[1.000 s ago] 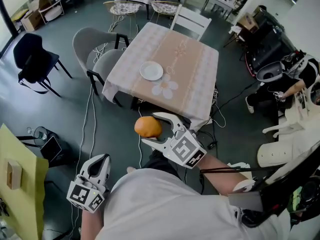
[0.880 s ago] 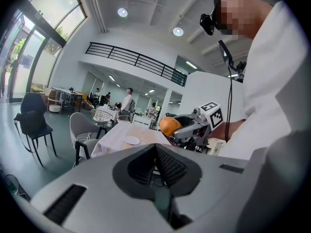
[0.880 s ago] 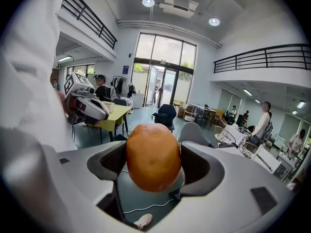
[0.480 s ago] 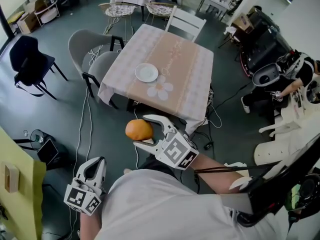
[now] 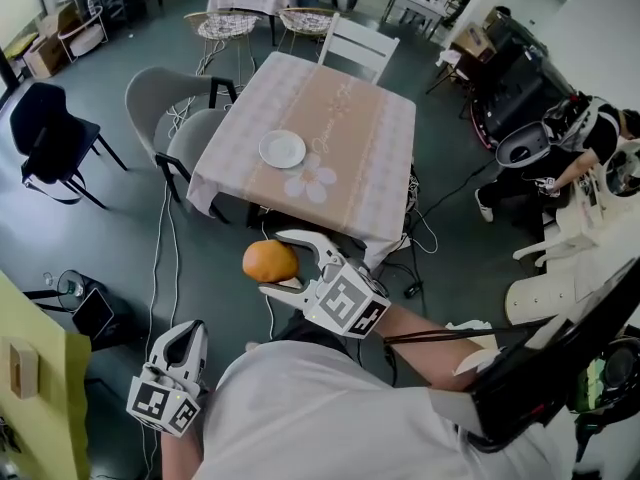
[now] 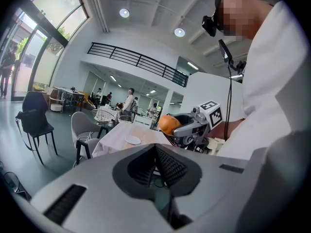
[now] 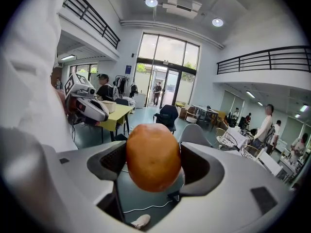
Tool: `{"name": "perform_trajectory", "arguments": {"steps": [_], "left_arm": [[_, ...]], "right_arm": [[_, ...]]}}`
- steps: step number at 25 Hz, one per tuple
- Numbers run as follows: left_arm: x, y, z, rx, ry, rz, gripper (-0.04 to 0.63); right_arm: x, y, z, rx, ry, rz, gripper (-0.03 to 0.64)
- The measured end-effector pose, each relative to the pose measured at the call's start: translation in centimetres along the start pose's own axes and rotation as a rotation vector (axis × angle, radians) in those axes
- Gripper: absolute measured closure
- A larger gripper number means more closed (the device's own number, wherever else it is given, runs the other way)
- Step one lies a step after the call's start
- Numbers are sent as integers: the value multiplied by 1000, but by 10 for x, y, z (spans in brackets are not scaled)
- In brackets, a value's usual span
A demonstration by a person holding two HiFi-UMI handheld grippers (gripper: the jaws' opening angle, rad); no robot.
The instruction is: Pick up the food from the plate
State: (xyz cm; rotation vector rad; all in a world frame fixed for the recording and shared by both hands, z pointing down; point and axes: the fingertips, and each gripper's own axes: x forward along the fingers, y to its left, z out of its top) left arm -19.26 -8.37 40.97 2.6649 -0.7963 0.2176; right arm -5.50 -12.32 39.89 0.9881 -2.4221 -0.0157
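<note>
An orange bread roll [image 5: 269, 261] sits between the jaws of my right gripper [image 5: 283, 265], which is shut on it, held in the air well short of the table. The same roll [image 7: 153, 157] fills the middle of the right gripper view, and shows small [image 6: 167, 124] in the left gripper view. The white plate [image 5: 282, 150] lies bare on the cloth-covered table [image 5: 350, 158]. My left gripper [image 5: 186, 344] hangs low at the person's left side, jaws shut with nothing between them [image 6: 155, 165].
Grey chairs [image 5: 165, 108] stand at the table's left side, a white chair [image 5: 357, 45] at its far end. A dark chair [image 5: 45, 143] is far left. Cables [image 5: 165, 258] trail on the floor. A yellow-green table [image 5: 30, 408] is at lower left. A seated person [image 5: 570, 148] is right.
The view has drifted back from the table. My right gripper with the roll has shifted slightly left and down in the picture; the left gripper has sunk a little lower.
</note>
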Motion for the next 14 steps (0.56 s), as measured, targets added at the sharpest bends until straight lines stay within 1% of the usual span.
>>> {"name": "perform_trajectory", "arguments": {"steps": [14], "left_arm": [[25, -1, 9, -2, 1, -10, 586]], "right_arm": [[-7, -26, -8, 2, 7, -12, 261]]}}
